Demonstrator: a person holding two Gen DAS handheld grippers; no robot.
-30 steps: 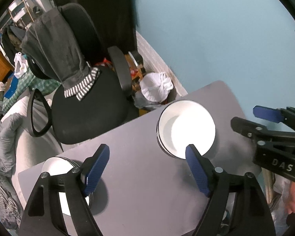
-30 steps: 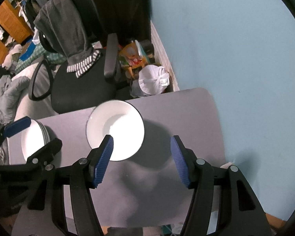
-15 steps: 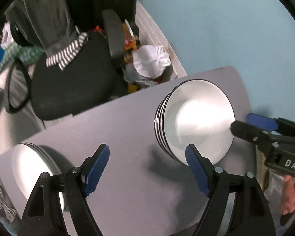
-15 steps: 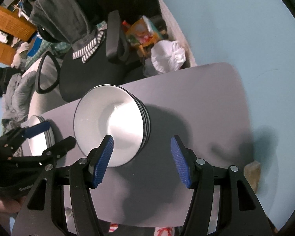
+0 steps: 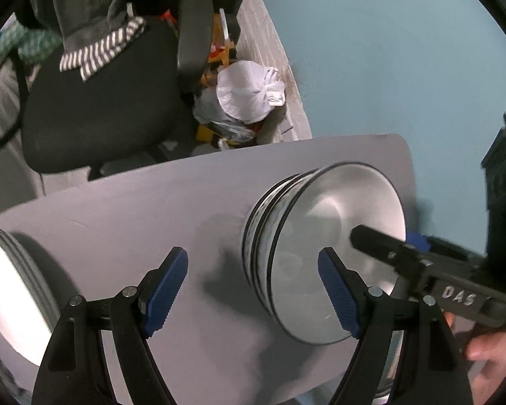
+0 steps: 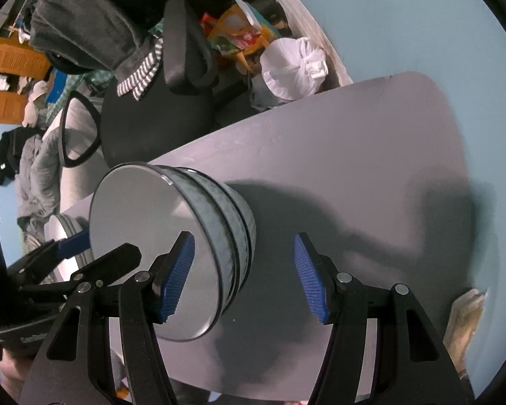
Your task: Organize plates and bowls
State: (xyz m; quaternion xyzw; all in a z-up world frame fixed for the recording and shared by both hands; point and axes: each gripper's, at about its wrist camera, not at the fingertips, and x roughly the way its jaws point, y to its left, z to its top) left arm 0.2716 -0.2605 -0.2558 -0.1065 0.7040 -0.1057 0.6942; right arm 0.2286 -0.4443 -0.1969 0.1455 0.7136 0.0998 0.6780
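A stack of white bowls [image 5: 320,253] [image 6: 151,236] with dark rims and grey outsides stands on the grey table [image 5: 118,219] [image 6: 354,168]. My left gripper [image 5: 252,256] [image 6: 108,246] is open and hangs over the stack's left rim, one pad above the bowl's inside and the other above bare table. My right gripper [image 6: 243,239] [image 5: 384,236] is open over the opposite rim, straddling the bowls' wall the same way. Neither gripper's pads press on the bowls. A stack of white plates [image 5: 3,287] [image 6: 60,226] sits at the table's left end.
A black office chair [image 5: 94,101] draped with dark clothing stands behind the table. A tied white bag [image 5: 249,91] and clutter lie on the floor by the blue wall [image 5: 388,50]. A person's hand [image 5: 489,354] holds the right gripper. A tan cloth [image 6: 469,314] lies off the table's right edge.
Both grippers have come down toward the bowl stack and tilted steeper, so the bowls loom larger. Each gripper now straddles a rim. The jaws' widths have not changed.
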